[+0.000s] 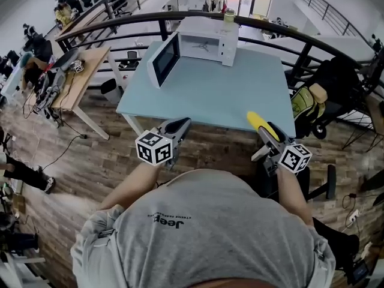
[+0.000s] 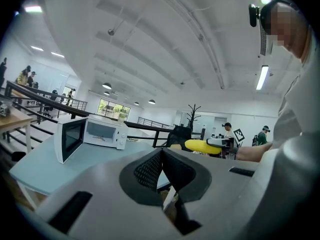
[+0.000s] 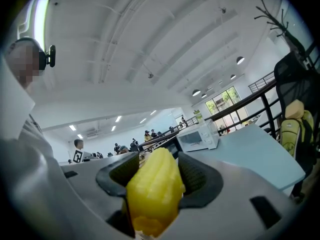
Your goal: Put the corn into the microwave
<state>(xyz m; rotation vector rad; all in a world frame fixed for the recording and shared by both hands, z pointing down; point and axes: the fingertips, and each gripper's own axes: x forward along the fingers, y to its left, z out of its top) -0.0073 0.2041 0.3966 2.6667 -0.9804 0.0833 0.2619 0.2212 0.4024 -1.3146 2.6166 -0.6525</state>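
Observation:
A yellow corn cob (image 1: 257,122) sticks forward out of my right gripper (image 1: 271,131), which is shut on it just short of the table's near right edge. In the right gripper view the corn (image 3: 152,189) fills the gap between the dark pads. The white microwave (image 1: 207,44) stands at the far end of the light blue table (image 1: 228,89), and its door (image 1: 164,59) is swung open to the left. My left gripper (image 1: 182,123) hovers at the table's near edge, its jaws closed together with nothing between them (image 2: 161,154). From the left gripper view I see the corn (image 2: 202,145) off to the right.
A bottle (image 1: 228,15) stands on top of the microwave. A dark curved railing (image 1: 300,38) runs behind the table. A chair with a yellow-green backpack (image 1: 309,104) is to the table's right, and a wooden desk (image 1: 84,71) is to its left.

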